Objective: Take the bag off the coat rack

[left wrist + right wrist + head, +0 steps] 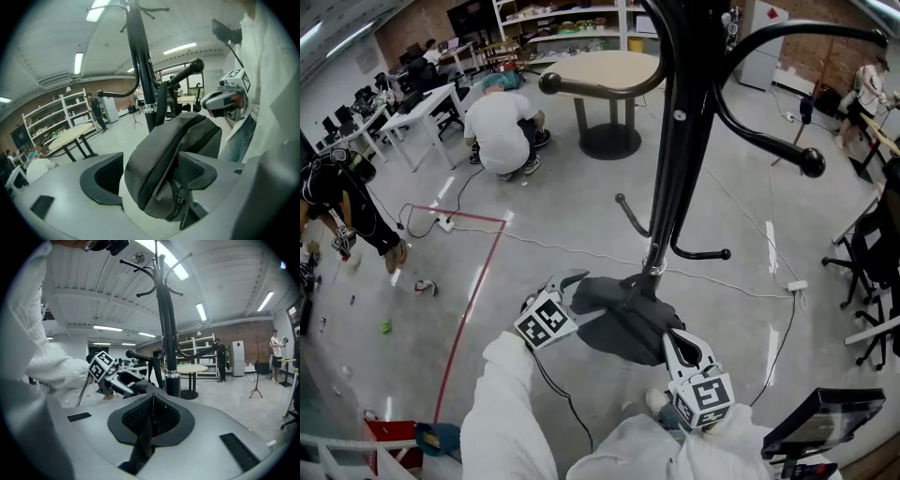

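— While the bag (623,323) hangs low against the pole of the coat rack (680,141), how is it held?

— The right hand-held gripper (152,416) is seen closed, with a dark strap (142,444) pinched between its pads. The left hand-held gripper (150,164) is spread wide. One end of the bag is lodged between its jaws and pressed to one pad, and a thin gap shows at the other.

— What is needed for the step to go well?

— Judged from this, the bag's strap appears to be looped over a hook (190,69). It is best raised up and outward until the knob is cleared. The wide jaws should be closed first, so that the weight is carried and the bag is not swung into the pole.
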`<state>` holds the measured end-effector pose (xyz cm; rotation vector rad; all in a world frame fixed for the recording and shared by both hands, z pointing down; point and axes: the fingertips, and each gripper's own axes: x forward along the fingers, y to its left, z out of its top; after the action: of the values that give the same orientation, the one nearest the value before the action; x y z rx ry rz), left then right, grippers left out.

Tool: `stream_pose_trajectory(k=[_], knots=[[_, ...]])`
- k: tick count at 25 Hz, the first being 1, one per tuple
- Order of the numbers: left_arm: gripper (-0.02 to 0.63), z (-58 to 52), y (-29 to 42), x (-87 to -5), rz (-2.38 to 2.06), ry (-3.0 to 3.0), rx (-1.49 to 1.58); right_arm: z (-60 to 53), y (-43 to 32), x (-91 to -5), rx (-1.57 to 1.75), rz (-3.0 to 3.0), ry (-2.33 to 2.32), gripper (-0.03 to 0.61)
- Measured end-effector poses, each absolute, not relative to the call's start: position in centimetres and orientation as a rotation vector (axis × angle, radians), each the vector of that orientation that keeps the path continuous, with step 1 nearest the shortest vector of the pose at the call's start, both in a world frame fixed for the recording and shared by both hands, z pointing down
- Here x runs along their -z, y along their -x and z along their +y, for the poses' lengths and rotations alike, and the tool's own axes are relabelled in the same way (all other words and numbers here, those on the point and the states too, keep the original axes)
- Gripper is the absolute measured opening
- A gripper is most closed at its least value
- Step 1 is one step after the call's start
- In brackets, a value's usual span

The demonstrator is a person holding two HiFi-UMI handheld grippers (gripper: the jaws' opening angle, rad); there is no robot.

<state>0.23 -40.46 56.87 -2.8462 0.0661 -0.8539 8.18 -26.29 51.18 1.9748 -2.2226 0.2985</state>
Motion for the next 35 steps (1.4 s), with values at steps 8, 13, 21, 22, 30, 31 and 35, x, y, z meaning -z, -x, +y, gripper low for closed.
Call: stream_pose_trajectory(k=[8, 13, 21, 22, 30, 31, 35], knots=[[0.337, -40.8, -1.9, -58.3, -0.087, 2.716, 0.968, -25.7, -7.9, -50.5, -0.289, -2.252, -1.972, 0.012], [0.232, -40.2, -2.2, -59.0, -0.165, 2.623, 1.086, -25.4, -8.1, -50.3, -0.287, -2.275, -1.973, 0.012], [0.086, -36.1, -0.9, -60.1, -0.206, 2.629, 1.205, -25.2, -8.0, -49.7, -0.28, -2.3, -1.988, 0.012], [0.083, -35.6, -0.8, -60.1, -0.194, 2.653, 1.209, -25.1, -8.0, -49.6, -0.272, -2.302, -1.987, 0.012], [0.074, -33.1, -0.5, -59.6, 0.162, 2.788, 1.172, -23.9, -7.9, -48.9, -0.24, -2.327, -2.003, 0.012], [0.072, -32.8, -0.4, -59.3, 0.209, 2.806, 1.15, -23.8, -7.9, -48.8, -0.241, -2.33, -2.003, 0.012], [0.061, -31.4, 0.2, -57.5, 0.38, 2.85, 1.028, -23.2, -8.0, -48.7, -0.255, -2.344, -2.015, 0.012]])
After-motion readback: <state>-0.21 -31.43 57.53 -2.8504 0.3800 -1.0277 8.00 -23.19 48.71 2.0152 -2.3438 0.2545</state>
